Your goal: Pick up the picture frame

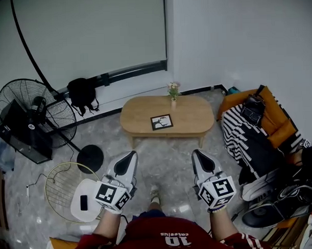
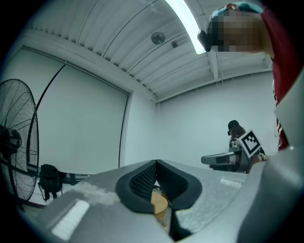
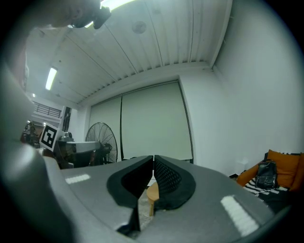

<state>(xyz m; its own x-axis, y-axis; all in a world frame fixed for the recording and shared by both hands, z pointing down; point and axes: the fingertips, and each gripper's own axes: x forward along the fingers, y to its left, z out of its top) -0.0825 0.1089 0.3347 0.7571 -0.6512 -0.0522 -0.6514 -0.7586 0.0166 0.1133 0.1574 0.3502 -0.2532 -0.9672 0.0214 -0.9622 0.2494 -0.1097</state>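
The picture frame, dark-edged with a pale print, lies flat on the oval wooden coffee table ahead of me. Both grippers are held level, short of the table's near edge and well apart from the frame. My left gripper has its jaws together with nothing in them, and so does my right gripper. In the left gripper view the pads meet at the left gripper's tip, with a sliver of the table showing below. In the right gripper view the right gripper looks the same.
A small vase of flowers stands at the table's far edge. A standing fan and a black backpack are on the left, and a wire basket and a white stool near left. An orange seat with a striped throw fills the right.
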